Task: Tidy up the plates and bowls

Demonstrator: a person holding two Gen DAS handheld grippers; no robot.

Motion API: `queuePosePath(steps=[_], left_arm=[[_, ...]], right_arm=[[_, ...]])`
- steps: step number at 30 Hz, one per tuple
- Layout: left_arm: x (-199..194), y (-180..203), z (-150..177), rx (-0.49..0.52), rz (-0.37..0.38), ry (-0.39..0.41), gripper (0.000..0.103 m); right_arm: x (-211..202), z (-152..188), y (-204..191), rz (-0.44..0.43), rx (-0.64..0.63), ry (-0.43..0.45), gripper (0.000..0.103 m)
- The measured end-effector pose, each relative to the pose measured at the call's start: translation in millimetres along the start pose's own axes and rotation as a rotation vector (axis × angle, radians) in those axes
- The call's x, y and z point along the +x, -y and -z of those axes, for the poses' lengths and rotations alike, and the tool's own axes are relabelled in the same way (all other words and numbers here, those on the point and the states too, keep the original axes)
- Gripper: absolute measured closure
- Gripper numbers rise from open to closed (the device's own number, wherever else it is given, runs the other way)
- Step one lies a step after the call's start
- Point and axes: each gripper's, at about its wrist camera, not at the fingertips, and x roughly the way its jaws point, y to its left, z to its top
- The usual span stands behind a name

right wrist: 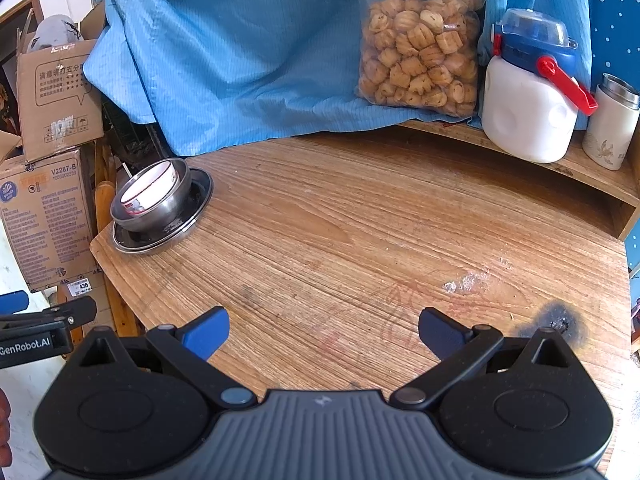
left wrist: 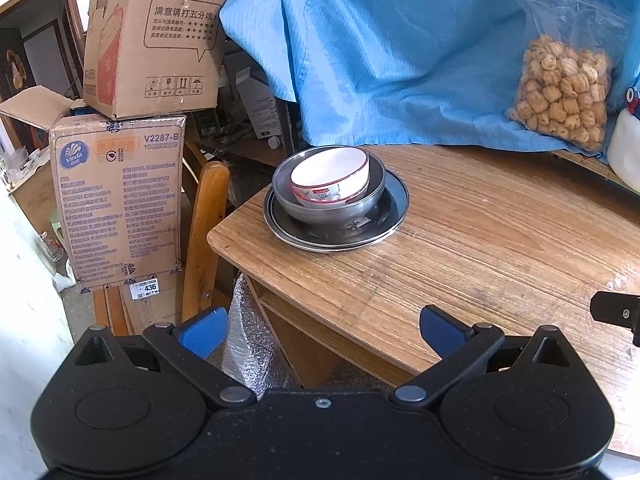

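A white ceramic bowl (left wrist: 330, 174) with a red band sits inside a steel bowl (left wrist: 332, 204), which stands on stacked steel plates (left wrist: 388, 216) near the wooden table's left corner. The right wrist view shows the same stack: white bowl (right wrist: 146, 192), steel bowl (right wrist: 168, 204), plates (right wrist: 196, 208). My left gripper (left wrist: 322, 332) is open and empty, well short of the stack, over the table's near edge. My right gripper (right wrist: 324, 332) is open and empty over bare tabletop, far right of the stack. The left gripper's side (right wrist: 48, 320) shows at the right view's left edge.
A wooden table (right wrist: 360, 240) with a dark burn mark (right wrist: 560, 322). At the back: blue cloth (right wrist: 240, 60), bag of snacks (right wrist: 420, 52), white jug with blue lid (right wrist: 528, 92), steel-rimmed cup (right wrist: 612, 120) on a low shelf. Cardboard boxes (left wrist: 120, 160) and a wooden chair (left wrist: 208, 232) stand left of the table.
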Motion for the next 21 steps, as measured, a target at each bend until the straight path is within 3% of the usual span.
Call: queuePosePath(steps=[21], left_arm=[[10, 4, -6, 0.011, -0.017, -0.031, 0.001]], right_arm=[[14, -7, 2, -0.013, 0.006, -0.031, 0.000]])
